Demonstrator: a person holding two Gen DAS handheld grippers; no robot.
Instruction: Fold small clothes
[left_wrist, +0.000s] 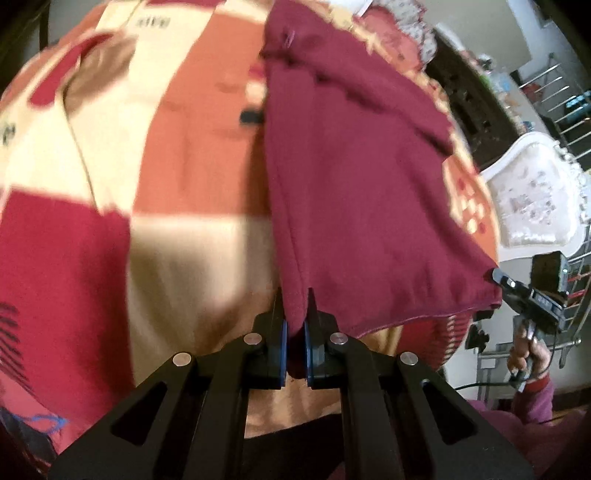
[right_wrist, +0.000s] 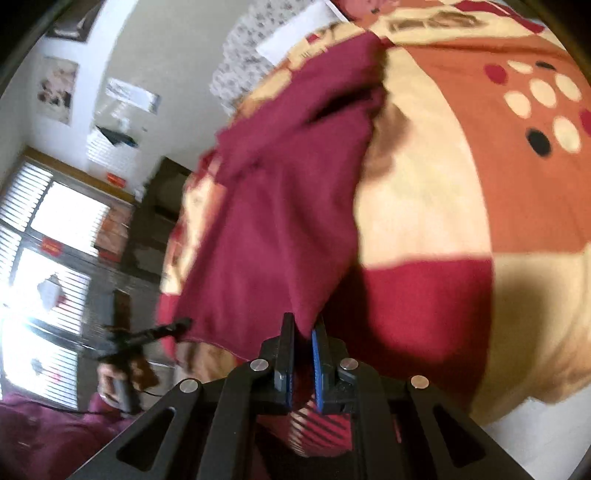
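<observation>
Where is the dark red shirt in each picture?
Left wrist view: the dark red shirt fills the middle right, its near edge pinched in the left tool.
Right wrist view: the shirt hangs centre-left, pinched in the right tool.
Shared landmark: the patterned blanket beneath.

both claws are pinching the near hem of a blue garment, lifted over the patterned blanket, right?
Not quite: the garment is dark red, not blue, as both wrist views show. The rest holds: the left claw and right claw each pinch its near hem, lifted over the patterned blanket.
</observation>
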